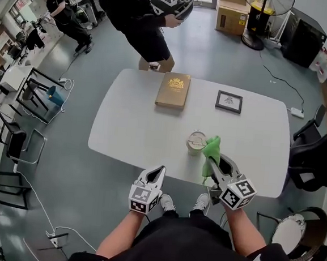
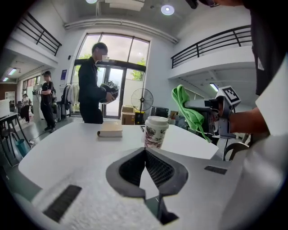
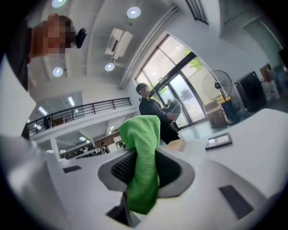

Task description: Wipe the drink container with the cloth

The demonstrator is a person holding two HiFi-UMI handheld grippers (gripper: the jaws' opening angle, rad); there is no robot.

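In the head view, we hold the right hand-held gripper (image 1: 215, 160) just right of centre, its jaws clamped on the green cloth (image 1: 211, 151), which hangs folded from between them. The drink container (image 1: 196, 142), a lidded paper cup, stands upright on the white worktop (image 1: 129, 130) near its lower edge, just left of the cloth. Our left hand-held gripper (image 1: 159, 171) hovers at lower centre, jaws closed tip to tip on nothing. A book (image 1: 173, 90) and a picture frame (image 1: 229, 101) lie higher up.
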